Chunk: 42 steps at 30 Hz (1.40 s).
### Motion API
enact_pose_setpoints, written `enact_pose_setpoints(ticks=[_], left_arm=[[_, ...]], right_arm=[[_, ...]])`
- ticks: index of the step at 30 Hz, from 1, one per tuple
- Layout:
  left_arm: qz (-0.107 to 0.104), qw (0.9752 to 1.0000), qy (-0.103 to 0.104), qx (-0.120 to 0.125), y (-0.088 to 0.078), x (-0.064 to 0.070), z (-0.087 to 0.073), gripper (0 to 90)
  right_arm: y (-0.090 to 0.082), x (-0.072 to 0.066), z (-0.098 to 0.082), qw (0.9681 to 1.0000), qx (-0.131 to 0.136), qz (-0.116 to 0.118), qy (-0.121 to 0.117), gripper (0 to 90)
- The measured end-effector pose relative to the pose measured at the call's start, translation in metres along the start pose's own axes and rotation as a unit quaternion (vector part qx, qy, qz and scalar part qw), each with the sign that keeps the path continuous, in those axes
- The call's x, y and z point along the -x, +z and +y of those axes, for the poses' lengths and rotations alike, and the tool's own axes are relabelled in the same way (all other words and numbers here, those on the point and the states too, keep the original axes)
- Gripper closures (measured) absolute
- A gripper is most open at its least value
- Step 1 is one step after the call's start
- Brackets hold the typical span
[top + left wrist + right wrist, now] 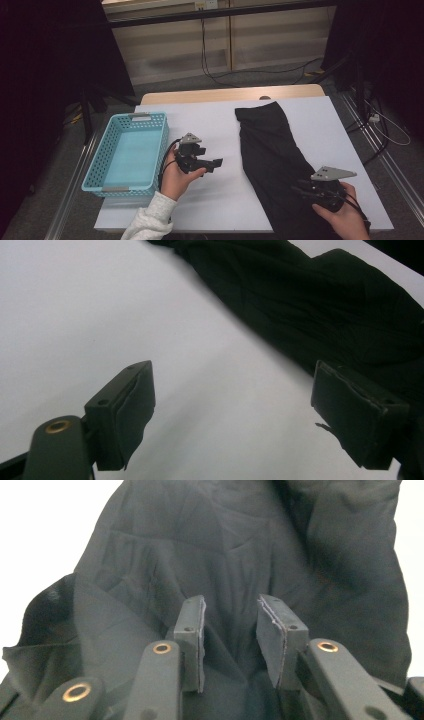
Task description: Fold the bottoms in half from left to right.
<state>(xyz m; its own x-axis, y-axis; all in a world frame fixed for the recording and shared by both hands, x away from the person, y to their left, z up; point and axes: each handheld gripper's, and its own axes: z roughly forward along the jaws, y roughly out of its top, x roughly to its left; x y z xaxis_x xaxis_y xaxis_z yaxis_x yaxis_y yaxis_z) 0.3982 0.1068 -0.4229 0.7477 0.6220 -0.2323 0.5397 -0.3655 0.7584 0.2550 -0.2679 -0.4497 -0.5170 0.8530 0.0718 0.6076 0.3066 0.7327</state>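
R tool (230,640) over near end of black cloth (272,155), jaws parted a bit, nothing pinched; cloth runs ahead of it and under it. L tool (212,165) spread wide, empty, above bare surface (215,125); cloth just ahead of it, basket (127,150) behind.

Black cloth (272,155): dark, soft garment, lying flat but rumpled on the right half of the white desk (210,125). Long shape, running from the far middle toward the near right edge. Far end narrow with a fairly straight edge; near end wider. Creases and folds across it (225,545), one thick fold along its side (280,315).
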Motion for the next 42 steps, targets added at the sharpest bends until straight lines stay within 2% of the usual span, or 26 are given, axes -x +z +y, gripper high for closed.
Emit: enact_pose_setpoints(ticks=[1, 5, 6, 7, 8, 11, 13, 14, 15, 16, 17, 19, 22, 23, 24, 25, 26, 28, 29, 30, 31, 33, 34, 36, 40, 42], left_arm=[[0.0, 1.0, 0.0, 0.0, 0.0, 0.0, 0.0, 17.9], [0.002, 1.0, -0.001, 0.004, -0.001, 0.0, 0.0, 17.9], [0.001, 1.0, -0.001, 0.003, -0.001, 0.0, 0.001, 17.9], [0.001, 1.0, 0.0, 0.003, -0.001, 0.0, 0.001, 17.9], [0.001, 1.0, 0.0, 0.003, -0.001, 0.0, 0.001, 17.9], [0.001, 1.0, 0.001, 0.001, -0.002, 0.0, 0.0, 17.9], [0.002, 1.0, -0.002, 0.002, -0.003, 0.0, 0.001, 17.9], [0.004, 1.0, -0.002, 0.004, -0.004, 0.0, 0.001, 17.9], [0.003, 1.0, -0.002, 0.006, -0.005, -0.001, 0.001, 17.9], [0.003, 1.0, -0.002, 0.006, -0.005, -0.001, 0.001, 17.8], [0.004, 1.0, -0.002, 0.004, -0.006, -0.002, 0.001, 17.5], [0.004, 1.0, -0.005, 0.002, -0.006, -0.003, 0.0, 17.2], [0.005, 1.0, -0.007, 0.0, -0.008, -0.004, -0.002, 16.6], [0.007, 0.9999, -0.008, 0.002, -0.009, -0.005, -0.003, 16.2], [0.007, 0.9999, -0.008, 0.002, -0.009, -0.005, -0.003, 16.1], [0.006, 1.0, -0.007, 0.001, -0.011, -0.006, -0.004, 16.1], [0.008, 0.9999, -0.008, 0.001, -0.012, -0.006, -0.004, 16.0], [0.01, 0.9999, -0.009, 0.002, -0.015, -0.008, -0.006, 16.0], [0.011, 0.9999, -0.012, 0.002, -0.016, -0.009, -0.007, 15.8], [0.011, 0.9999, -0.01, 0.0, -0.017, -0.01, -0.007, 15.8], [0.013, 0.9998, -0.012, 0.001, -0.019, -0.01, -0.008, 15.6], [0.012, 0.9998, -0.014, 0.002, -0.021, -0.011, -0.01, 15.3], [0.012, 0.9998, -0.014, 0.002, -0.021, -0.011, -0.01, 15.3], [0.015, 0.9998, -0.014, 0.003, -0.025, -0.011, -0.011, 15.2], [0.02, 0.9996, -0.018, 0.005, -0.028, -0.013, -0.013, 15.1], [0.02, 0.9996, -0.021, 0.003, -0.029, -0.014, -0.015, 14.9]], right_arm=[[0.006, -0.001, 0.0, 1.0, -0.004, -0.001, -0.001, 64.5], [0.01, -0.001, -0.004, 0.9999, -0.01, 0.008, -0.001, 67.9], [0.009, -0.001, -0.005, 0.9999, -0.009, 0.009, -0.004, 73.2], [0.004, -0.002, -0.008, 0.9996, -0.018, 0.02, -0.011, 85.3], [0.004, -0.002, -0.008, 0.9996, -0.018, 0.02, -0.011, 85.3], [-0.006, -0.003, -0.013, 0.9986, -0.034, 0.04, -0.011, 89.1], [-0.008, -0.003, -0.014, 0.9986, -0.036, 0.036, -0.013, 89.0], [-0.01, -0.003, -0.013, 0.9988, -0.034, 0.032, -0.014, 88.0], [-0.011, -0.002, -0.009, 0.9996, -0.017, 0.021, -0.011, 79.5], [-0.011, -0.002, -0.009, 0.9996, -0.017, 0.021, -0.011, 79.5], [-0.009, -0.002, -0.002, 0.9998, -0.006, 0.017, -0.008, 74.0], [-0.006, -0.003, 0.001, 0.9999, -0.003, 0.013, -0.008, 70.5], [0.004, -0.003, 0.014, 1.0, 0.003, 0.003, -0.005, 61.6], [0.012, -0.002, 0.024, 1.0, 0.007, -0.001, 0.0, 58.1], [0.012, -0.002, 0.024, 1.0, 0.007, -0.001, 0.0, 58.1], [0.02, -0.002, 0.035, 0.9998, 0.015, -0.004, 0.009, 54.0], [0.02, -0.002, 0.035, 0.9998, 0.015, -0.004, 0.009, 54.0], [0.029, -0.002, 0.047, 0.9996, 0.023, -0.006, 0.015, 50.7], [0.038, -0.003, 0.059, 0.9996, 0.023, -0.01, 0.011, 45.6], [0.038, -0.003, 0.059, 0.9996, 0.023, -0.01, 0.011, 45.6], [0.047, -0.004, 0.07, 0.9996, 0.022, -0.013, 0.016, 41.9], [0.056, -0.004, 0.079, 0.9986, 0.027, -0.026, 0.037, 37.4], [0.056, -0.004, 0.079, 0.9986, 0.027, -0.026, 0.037, 37.4], [0.067, -0.003, 0.09, 0.9972, 0.031, -0.048, 0.049, 32.6], [0.08, -0.002, 0.1, 0.9971, 0.025, -0.049, 0.052, 30.9], [0.088, -0.004, 0.106, 0.9977, 0.011, -0.051, 0.044, 29.4]])
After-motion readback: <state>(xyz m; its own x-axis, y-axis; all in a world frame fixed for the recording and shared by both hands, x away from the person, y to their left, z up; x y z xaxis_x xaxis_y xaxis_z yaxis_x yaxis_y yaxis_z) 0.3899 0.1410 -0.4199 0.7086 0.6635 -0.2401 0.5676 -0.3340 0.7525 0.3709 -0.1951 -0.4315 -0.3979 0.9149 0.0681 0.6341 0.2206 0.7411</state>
